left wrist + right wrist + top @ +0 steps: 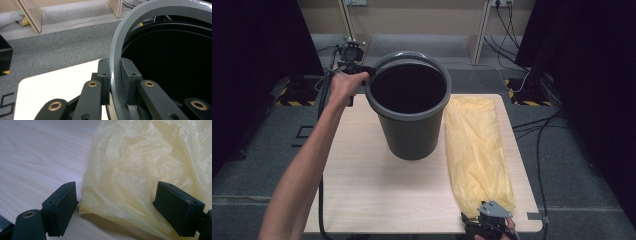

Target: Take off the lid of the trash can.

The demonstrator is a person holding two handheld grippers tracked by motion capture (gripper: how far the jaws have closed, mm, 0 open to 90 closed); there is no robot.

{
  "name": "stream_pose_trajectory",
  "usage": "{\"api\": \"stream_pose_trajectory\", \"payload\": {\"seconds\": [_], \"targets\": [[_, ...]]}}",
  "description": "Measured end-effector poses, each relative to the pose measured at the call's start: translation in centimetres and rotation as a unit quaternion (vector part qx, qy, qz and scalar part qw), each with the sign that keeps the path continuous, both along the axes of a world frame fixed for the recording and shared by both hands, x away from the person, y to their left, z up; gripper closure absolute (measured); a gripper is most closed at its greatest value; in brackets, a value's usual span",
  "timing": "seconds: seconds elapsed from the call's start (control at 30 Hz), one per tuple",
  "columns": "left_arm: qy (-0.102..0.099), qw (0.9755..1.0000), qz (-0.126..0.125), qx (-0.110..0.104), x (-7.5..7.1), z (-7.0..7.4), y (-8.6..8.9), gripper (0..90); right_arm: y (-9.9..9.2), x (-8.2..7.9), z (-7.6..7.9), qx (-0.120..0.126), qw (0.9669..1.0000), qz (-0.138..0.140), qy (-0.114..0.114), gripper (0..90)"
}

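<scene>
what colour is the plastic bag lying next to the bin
Pale yellow: the plastic bag shows best in the right gripper view.

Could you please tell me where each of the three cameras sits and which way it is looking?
High view: above the table's near side, facing forward and down; a forearm reaches the left tool, the right tool at the bottom edge.
Left gripper view: on the left tool, its jaws clamping the grey ring on the bin.
Right gripper view: on the right tool, jaws open around the yellow bag.
Both gripper views also share the table.
</scene>
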State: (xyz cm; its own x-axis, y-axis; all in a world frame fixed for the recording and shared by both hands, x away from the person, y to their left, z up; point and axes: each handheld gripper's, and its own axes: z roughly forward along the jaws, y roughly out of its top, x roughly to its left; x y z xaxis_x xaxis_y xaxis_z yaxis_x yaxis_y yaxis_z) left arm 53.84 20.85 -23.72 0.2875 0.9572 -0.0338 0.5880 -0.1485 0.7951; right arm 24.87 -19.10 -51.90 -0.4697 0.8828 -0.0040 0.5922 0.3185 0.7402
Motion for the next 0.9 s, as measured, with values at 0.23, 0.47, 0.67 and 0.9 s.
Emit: {"api": "stream_pose_trajectory", "payload": {"seconds": [0.23, 0.47, 0.67, 0.9], "targets": [[0.006, 0.9991, -0.004, -0.042, -0.06, 0.36, 0.72, 78.3, -0.03, 0.00, 0.00, -0.001, 1.0000, 0.002, -0.001, 18.7], [0.007, 0.9990, -0.002, -0.044, 0.03, 0.22, 0.56, 78.5, -0.03, -0.03, -0.01, 0.000, 1.0000, 0.002, -0.001, 18.7], [0.007, 0.9996, -0.006, -0.028, 0.03, 0.24, 0.56, 78.8, -0.02, -0.04, -0.02, 0.000, 1.0000, 0.002, -0.001, 18.7], [-0.002, 0.9997, -0.005, -0.023, -0.13, 0.67, 0.33, 79.0, -0.01, -0.04, -0.01, 0.000, 1.0000, 0.002, -0.001, 18.7]]}}
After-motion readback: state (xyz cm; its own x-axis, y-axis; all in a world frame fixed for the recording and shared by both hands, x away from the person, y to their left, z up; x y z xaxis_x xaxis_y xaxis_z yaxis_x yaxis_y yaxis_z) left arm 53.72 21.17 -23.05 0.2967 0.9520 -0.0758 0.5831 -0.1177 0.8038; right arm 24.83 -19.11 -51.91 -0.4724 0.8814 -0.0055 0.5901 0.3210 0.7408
